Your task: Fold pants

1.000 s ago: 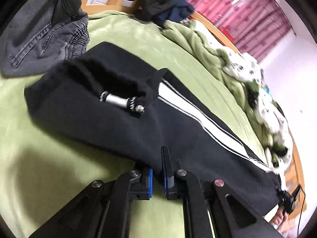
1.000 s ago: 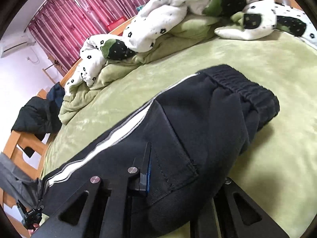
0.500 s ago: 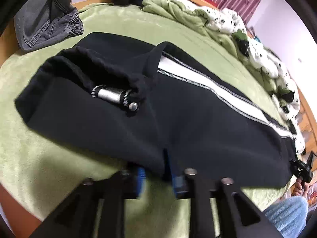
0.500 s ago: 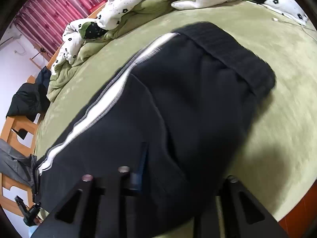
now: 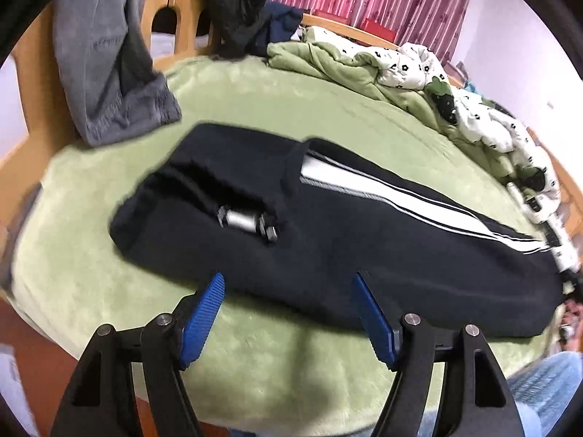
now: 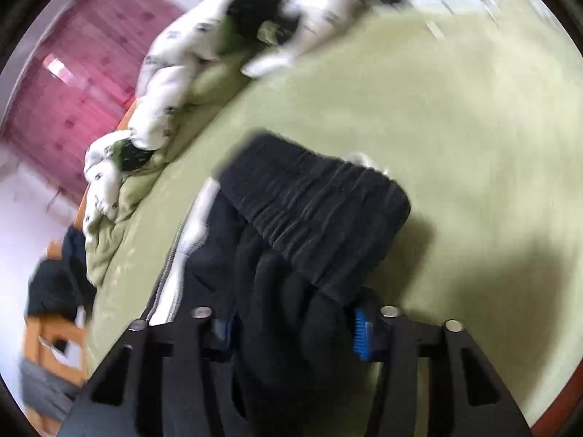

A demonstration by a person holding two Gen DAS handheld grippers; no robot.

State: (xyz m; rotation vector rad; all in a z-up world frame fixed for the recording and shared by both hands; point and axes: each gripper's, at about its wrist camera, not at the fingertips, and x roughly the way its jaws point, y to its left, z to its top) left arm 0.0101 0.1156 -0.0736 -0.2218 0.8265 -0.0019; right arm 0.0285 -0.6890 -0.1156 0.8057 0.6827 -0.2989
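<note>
The pants lie lengthwise across the bed, just ahead of the left gripper, whose jaws have just opened wide and empty, while the right gripper, jaws just parting, has the waistband end bunched between its fingers.

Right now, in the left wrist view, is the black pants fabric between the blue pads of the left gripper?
No, the left gripper stands open over green bedding, pants just beyond.
</note>
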